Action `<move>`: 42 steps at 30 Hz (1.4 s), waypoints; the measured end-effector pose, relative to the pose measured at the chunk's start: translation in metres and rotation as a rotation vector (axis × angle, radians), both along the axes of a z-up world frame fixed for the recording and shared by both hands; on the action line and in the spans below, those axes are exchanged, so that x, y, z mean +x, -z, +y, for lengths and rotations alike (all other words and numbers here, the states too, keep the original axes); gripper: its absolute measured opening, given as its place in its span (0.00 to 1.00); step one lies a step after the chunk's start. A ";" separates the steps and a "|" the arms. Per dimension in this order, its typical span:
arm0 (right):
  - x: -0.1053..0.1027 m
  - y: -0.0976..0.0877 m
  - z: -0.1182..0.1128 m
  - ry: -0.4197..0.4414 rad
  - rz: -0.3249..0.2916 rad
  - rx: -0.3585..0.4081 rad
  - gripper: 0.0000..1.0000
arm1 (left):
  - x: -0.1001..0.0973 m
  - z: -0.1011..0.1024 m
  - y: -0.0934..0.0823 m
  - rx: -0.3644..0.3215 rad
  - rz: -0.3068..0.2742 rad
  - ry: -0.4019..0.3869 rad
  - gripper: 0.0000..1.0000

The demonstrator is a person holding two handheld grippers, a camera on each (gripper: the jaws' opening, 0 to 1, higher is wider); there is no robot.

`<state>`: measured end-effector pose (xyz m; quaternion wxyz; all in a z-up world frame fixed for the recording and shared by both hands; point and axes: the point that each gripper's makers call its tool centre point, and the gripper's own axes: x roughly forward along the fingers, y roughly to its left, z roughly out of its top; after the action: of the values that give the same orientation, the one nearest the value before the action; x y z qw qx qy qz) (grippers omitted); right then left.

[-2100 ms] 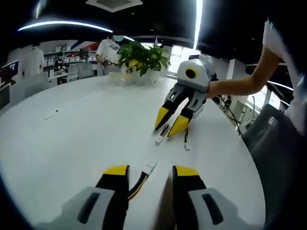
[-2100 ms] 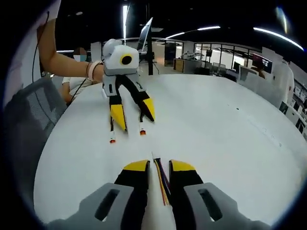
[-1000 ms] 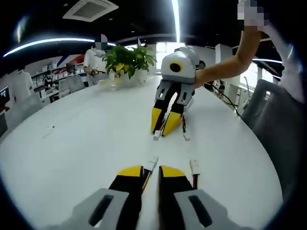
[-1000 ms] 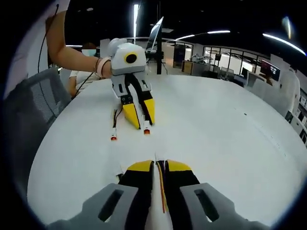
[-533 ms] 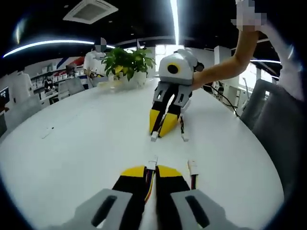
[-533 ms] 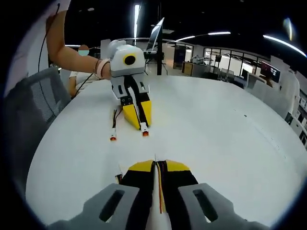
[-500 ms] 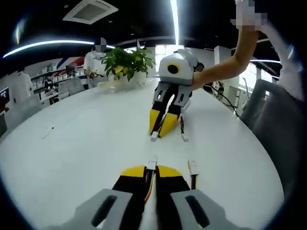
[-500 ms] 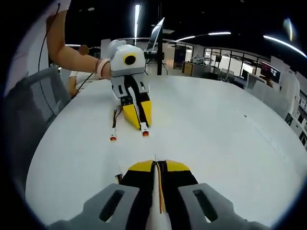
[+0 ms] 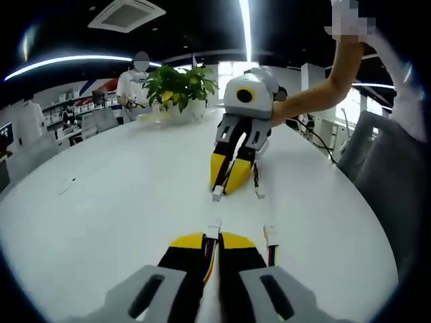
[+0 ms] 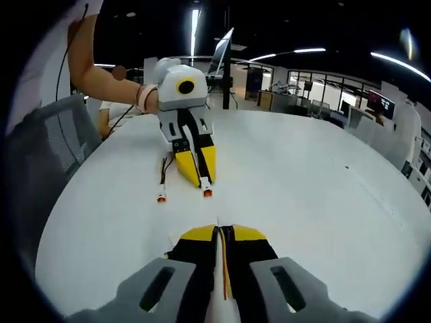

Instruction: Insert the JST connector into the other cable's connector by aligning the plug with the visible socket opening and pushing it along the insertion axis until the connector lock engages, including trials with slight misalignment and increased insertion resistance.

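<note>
While clamped, left claw (image 9: 211, 243) grips cable (image 9: 209, 254) | connector (image 9: 214, 229) protruding past tips

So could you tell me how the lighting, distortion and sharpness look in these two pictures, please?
Left gripper view: fisheye bends the white table into a dome; ceiling strip lights are blown out, and the plant beyond is soft. Right gripper view: the same curved distortion, the room behind is dark with bright streaks, and the connector at the left claw is small but readable.

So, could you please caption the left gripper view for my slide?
Left gripper shut on a cable, its white connector facing the right gripper across the white table.
</note>
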<state>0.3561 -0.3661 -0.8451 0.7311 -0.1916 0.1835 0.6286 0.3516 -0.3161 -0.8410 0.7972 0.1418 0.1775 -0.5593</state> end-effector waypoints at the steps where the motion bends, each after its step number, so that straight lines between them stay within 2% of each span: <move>1: 0.000 0.000 0.001 0.000 0.000 0.001 0.05 | 0.000 0.000 0.000 0.001 -0.001 0.002 0.00; 7: -0.005 -0.001 0.007 -0.020 -0.004 0.009 0.04 | -0.004 -0.005 -0.004 0.015 -0.027 0.021 0.00; 27: -0.017 -0.003 0.022 -0.063 -0.007 0.025 0.04 | -0.005 -0.012 -0.001 0.040 -0.011 0.042 0.00; 42: -0.020 -0.004 0.022 -0.071 -0.009 0.020 0.04 | -0.006 -0.013 -0.001 0.046 -0.003 0.047 0.00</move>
<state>0.3362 -0.3440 -0.8408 0.7108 -0.1936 0.1672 0.6552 0.3460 -0.3293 -0.8398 0.7807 0.1651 0.1858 -0.5734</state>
